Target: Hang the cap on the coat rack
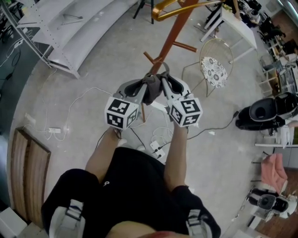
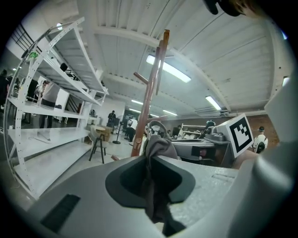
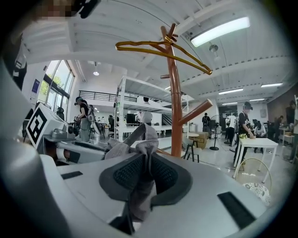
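- My left hand-held gripper (image 1: 138, 93) (image 2: 151, 174) has its jaws closed together on a fold of the soft grey fabric cap (image 1: 152, 88) (image 2: 158, 148); the cloth is pinched between the dark pads and bunches up above them.
- My right hand-held gripper (image 1: 170, 90) (image 3: 144, 174) is clamped on the same cap (image 3: 139, 139), with fabric squeezed between its ribbed pads and a strap-like loop rising above the jaws.
- From the head view, the two grippers sit side by side with their tips angled towards each other, and the cap is held in the air between them, over the grey concrete floor (image 1: 93, 107).
- The tall reddish-brown wooden coat rack (image 1: 172, 37) (image 2: 148, 102) (image 3: 176, 107) stands just beyond the cap, its slanted pegs bare; the cap is near the pole, but I cannot tell whether it touches a peg.
- A gold metal clothes hanger (image 1: 177, 7) (image 3: 163, 46) sits on the top of the rack.
- A wire-framed chair with a patterned round cushion (image 1: 215, 65) (image 3: 253, 179) stands to the right of the rack.
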A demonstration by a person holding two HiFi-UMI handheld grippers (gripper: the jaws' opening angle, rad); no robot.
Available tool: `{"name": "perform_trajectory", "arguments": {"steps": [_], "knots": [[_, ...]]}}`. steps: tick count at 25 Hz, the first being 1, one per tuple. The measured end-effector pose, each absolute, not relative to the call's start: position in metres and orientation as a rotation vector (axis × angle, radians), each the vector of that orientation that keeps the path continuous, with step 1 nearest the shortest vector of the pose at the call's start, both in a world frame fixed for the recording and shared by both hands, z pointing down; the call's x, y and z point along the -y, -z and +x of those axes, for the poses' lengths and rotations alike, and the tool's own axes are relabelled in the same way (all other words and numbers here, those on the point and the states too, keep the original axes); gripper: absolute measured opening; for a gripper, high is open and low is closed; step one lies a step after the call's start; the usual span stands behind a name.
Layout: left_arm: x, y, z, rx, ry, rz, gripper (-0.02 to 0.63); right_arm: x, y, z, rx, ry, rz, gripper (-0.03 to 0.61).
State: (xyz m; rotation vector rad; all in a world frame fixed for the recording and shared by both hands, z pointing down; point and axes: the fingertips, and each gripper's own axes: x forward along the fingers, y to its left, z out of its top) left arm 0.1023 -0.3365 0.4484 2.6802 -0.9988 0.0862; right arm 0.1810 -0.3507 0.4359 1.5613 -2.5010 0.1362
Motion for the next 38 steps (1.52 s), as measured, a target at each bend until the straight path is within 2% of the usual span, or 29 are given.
{"name": "perform_trajectory", "arguments": {"steps": [5, 15, 21, 25, 28, 31, 38], "knots": [[0.369, -0.467, 0.098, 1.065, -0.117, 2.634, 0.029, 0.377, -0.454, 0.178, 2.492, -0.172, 1.492, 0.044], [0.410, -0.527, 0.132, 1.025, -0.370, 2.614, 0.029, 0.417, -0.518, 0.199, 2.374, -0.411, 1.589, 0.045], [0.430, -0.553, 0.149, 1.037, -0.481, 2.627, 0.029, 0.432, -0.542, 0.203, 2.375, -0.433, 1.623, 0.063], [0.439, -0.558, 0.155, 1.014, -0.509, 2.589, 0.045, 0.438, -0.552, 0.217, 2.286, -0.479, 1.651, 0.100], [0.428, -0.548, 0.137, 1.045, -0.412, 2.518, 0.081, 0.421, -0.538, 0.219, 2.377, -0.512, 1.682, 0.160], [0.420, -0.531, 0.113, 1.109, -0.234, 2.438, 0.086, 0.407, -0.508, 0.225, 2.490, -0.503, 1.765, 0.164], [0.408, -0.493, 0.099, 1.188, -0.243, 2.550, 0.086, 0.377, -0.439, 0.266, 2.594, -0.397, 2.023, 0.098]]}}
